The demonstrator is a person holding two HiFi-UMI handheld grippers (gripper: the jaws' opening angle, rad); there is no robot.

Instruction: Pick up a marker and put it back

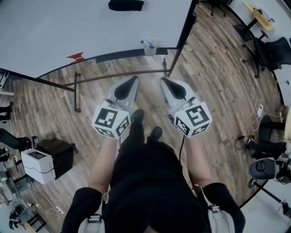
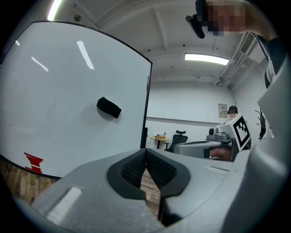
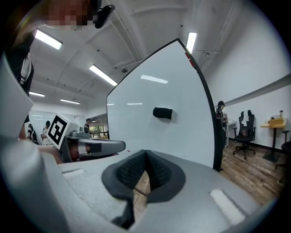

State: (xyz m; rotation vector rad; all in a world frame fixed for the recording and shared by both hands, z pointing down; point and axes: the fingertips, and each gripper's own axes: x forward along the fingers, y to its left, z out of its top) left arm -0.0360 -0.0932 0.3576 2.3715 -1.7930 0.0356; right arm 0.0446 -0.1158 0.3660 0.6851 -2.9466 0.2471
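Observation:
A marker (image 1: 146, 44) with a blue cap sticks out of a small pale cup (image 1: 150, 50) at the lower edge of the whiteboard (image 1: 68, 27). Both grippers hang side by side well short of the board, over the wooden floor. My left gripper (image 1: 135, 78) is shut with nothing between its pads (image 2: 136, 166). To its right, my right gripper (image 1: 163, 80) is likewise shut and empty, its pads (image 3: 157, 169) meeting at the tip. A black eraser (image 1: 126, 4) clings high on the board, and also shows as the eraser (image 2: 109, 108) and the eraser (image 3: 162, 113) in the two gripper views.
A red scribble (image 1: 76, 57) marks the board's lower left. The board's metal stand bars (image 1: 118, 76) cross the floor ahead of my feet. A white printer (image 1: 38, 164) and a black box (image 1: 58, 154) sit at the left. Office chairs (image 1: 266, 50) stand at the right.

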